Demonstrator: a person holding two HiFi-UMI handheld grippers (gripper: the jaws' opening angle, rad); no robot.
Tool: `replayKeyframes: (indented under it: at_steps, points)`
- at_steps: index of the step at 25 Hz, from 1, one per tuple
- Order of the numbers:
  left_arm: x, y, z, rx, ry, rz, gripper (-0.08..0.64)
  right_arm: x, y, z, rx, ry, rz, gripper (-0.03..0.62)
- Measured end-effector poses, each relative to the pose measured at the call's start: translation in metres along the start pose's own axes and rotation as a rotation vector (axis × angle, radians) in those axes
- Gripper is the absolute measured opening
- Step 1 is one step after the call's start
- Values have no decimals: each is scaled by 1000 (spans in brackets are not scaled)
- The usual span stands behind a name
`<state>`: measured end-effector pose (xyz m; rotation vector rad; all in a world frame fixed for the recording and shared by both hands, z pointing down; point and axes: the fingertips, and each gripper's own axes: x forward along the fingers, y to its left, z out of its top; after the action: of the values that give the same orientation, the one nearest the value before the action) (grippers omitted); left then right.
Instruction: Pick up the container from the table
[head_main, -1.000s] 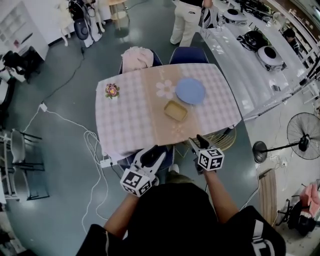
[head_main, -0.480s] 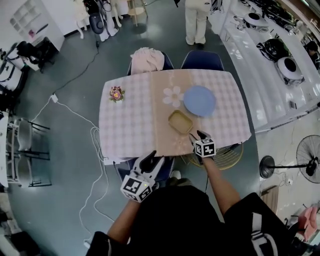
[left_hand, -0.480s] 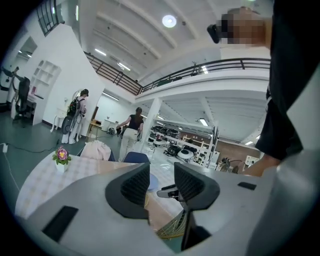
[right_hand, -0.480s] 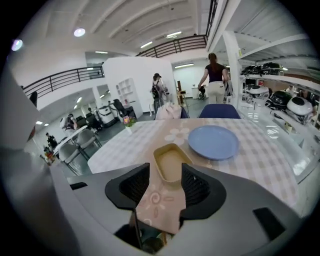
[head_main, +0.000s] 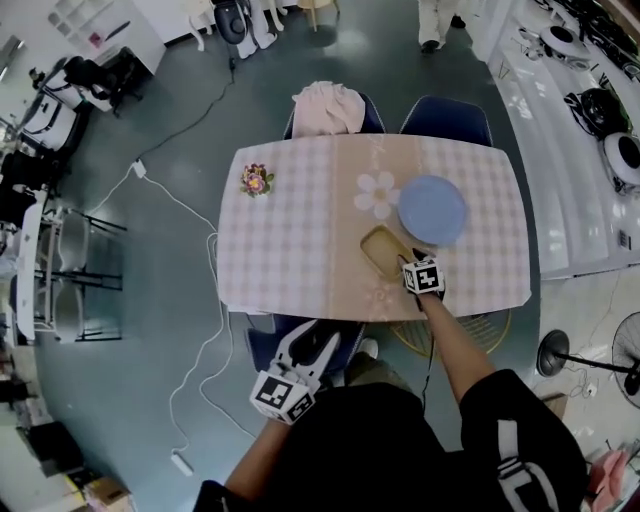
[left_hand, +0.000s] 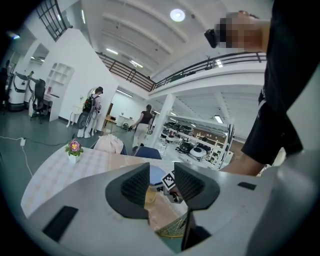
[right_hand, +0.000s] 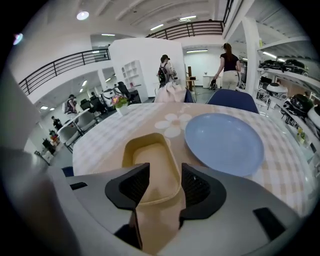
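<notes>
A shallow yellow rectangular container (head_main: 383, 250) lies on the tan runner of the table (head_main: 290, 260), just left of a blue plate (head_main: 432, 210). My right gripper (head_main: 410, 262) is at the container's near right end. In the right gripper view the container (right_hand: 149, 159) is empty, and its near rim lies between the jaws of the right gripper (right_hand: 165, 187), which stand apart without touching it. My left gripper (head_main: 310, 338) hangs open below the table's near edge. In the left gripper view the left gripper (left_hand: 161, 184) holds nothing.
A small pot of flowers (head_main: 256, 180) stands at the table's far left. Two chairs are pushed in at the far side, one draped with pink cloth (head_main: 326, 106). A blue chair seat (head_main: 300, 335) sits under the near edge. A white cable (head_main: 205, 300) runs over the floor at left.
My right gripper has reached forward over the table, up to the container's near end. The left gripper has stayed low by the near edge. The head view has shifted closer over the table.
</notes>
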<state>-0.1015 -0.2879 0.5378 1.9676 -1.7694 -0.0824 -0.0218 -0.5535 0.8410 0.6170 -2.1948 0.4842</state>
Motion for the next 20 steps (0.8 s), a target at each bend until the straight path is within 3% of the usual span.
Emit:
replayKeyframes:
  at_steps: [10,12,15,20]
  points:
    - [-1,1,-5,-18,42,39,135,42,-14,-21,-104,133,20,162]
    - [-1,0,-5,-15,45,34,135,39,-15,-27,-111,152,14,67]
    - [0,-3,-6,-11,47,10,135,29,-12,-29,-82,124,13,17]
    - [-2,-6,-4,-36,31,-37,135,5,4,-24,-68,59,2,15]
